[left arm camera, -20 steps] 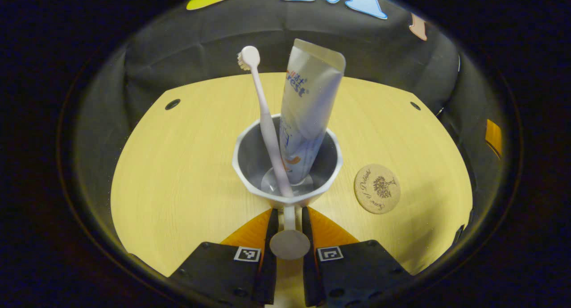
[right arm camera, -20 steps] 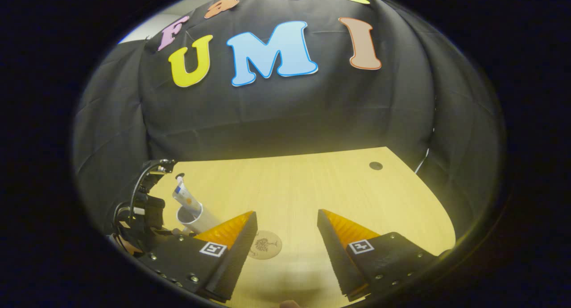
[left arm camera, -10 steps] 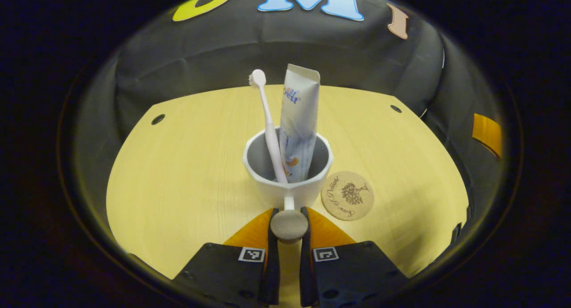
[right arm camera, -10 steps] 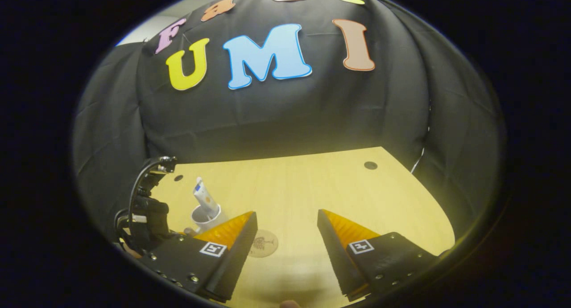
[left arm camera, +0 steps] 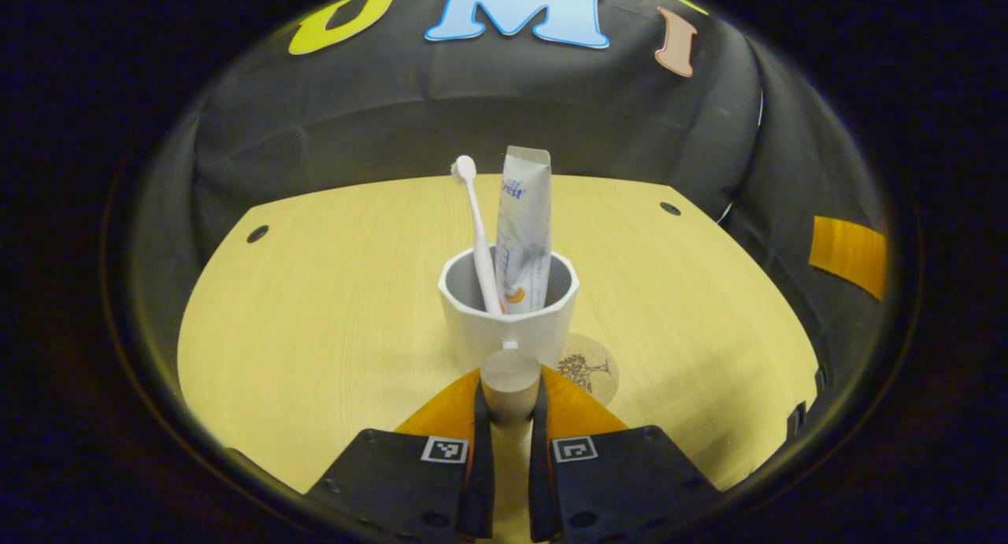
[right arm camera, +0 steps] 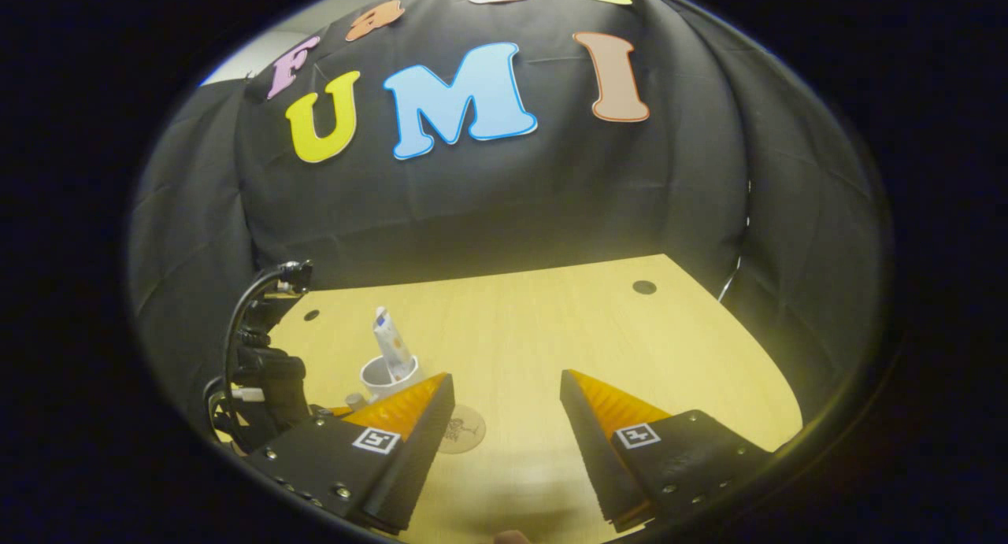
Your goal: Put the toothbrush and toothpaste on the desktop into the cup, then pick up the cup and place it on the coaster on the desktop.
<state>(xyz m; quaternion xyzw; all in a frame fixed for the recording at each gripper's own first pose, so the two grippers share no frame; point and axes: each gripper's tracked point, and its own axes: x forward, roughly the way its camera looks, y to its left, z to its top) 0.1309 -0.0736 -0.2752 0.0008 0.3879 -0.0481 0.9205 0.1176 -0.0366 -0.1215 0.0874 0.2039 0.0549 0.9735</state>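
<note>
A white cup (left arm camera: 508, 316) stands upright in the left gripper view, holding a pale toothbrush (left arm camera: 477, 229) and a toothpaste tube (left arm camera: 524, 229). My left gripper (left arm camera: 509, 393) is shut on the cup's round-ended handle (left arm camera: 509, 377). The cork coaster (left arm camera: 592, 369) lies just right of and behind the cup's base, partly hidden by it. Whether the cup touches it I cannot tell. In the right gripper view the cup (right arm camera: 384, 375) and tube (right arm camera: 391, 344) sit at left beside the left gripper (right arm camera: 264, 386), and the coaster (right arm camera: 462, 429) lies below. My right gripper (right arm camera: 506, 379) is open, holding nothing.
The wooden table (left arm camera: 315, 308) has small dark holes near its far corners (left arm camera: 257, 234) (left arm camera: 670, 209). The black cloth wall closes the back and sides. In the right gripper view, bare tabletop (right arm camera: 567, 323) stretches ahead and to the right.
The left gripper has carried the cup toward the coaster and levelled it; the coaster now sits partly behind the cup's base. The right gripper has hardly moved and stays open.
</note>
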